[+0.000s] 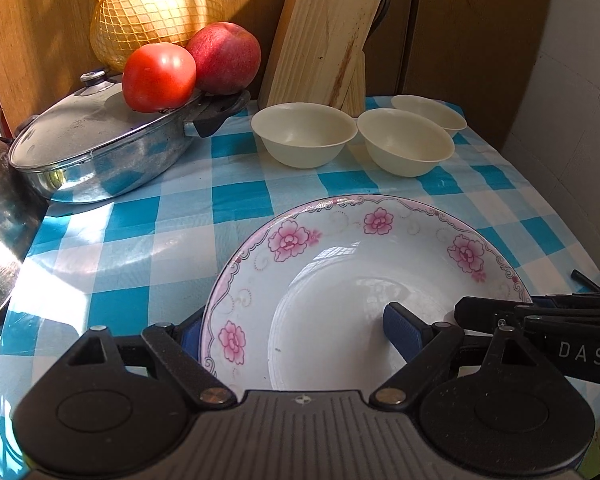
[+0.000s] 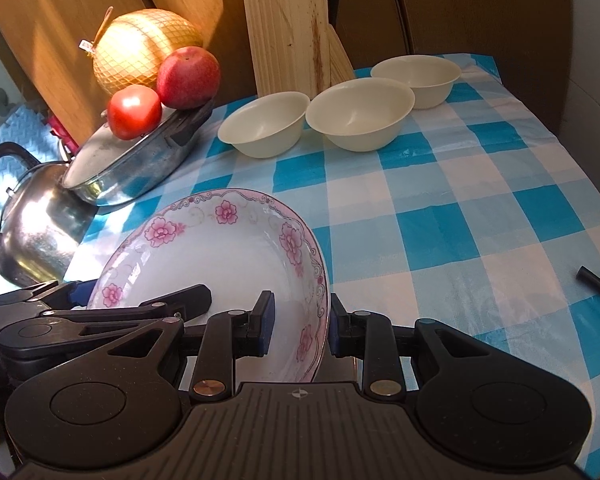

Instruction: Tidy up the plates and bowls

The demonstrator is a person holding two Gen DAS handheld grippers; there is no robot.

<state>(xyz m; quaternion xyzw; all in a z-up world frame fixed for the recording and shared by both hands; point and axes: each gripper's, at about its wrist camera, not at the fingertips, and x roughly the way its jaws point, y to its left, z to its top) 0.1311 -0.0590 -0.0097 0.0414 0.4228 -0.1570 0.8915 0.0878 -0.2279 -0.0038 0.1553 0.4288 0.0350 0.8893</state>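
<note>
Both my tongs on the floral plate (image 1: 340,280)

My left tongs (image 1: 296,332) straddle its near rim, my right tongs (image 2: 300,326) pinch its edge; three cream bowls (image 2: 360,114) wait behind.

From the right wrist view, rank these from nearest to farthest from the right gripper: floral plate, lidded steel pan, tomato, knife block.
1. Floral plate: its rim sits between the right gripper fingers.
2. Lidded steel pan: ahead on the left, past the plate.
3. Tomato: resting on the pan's lid, farther back.
4. Knife block: upright at the table's back edge, farthest.
</note>
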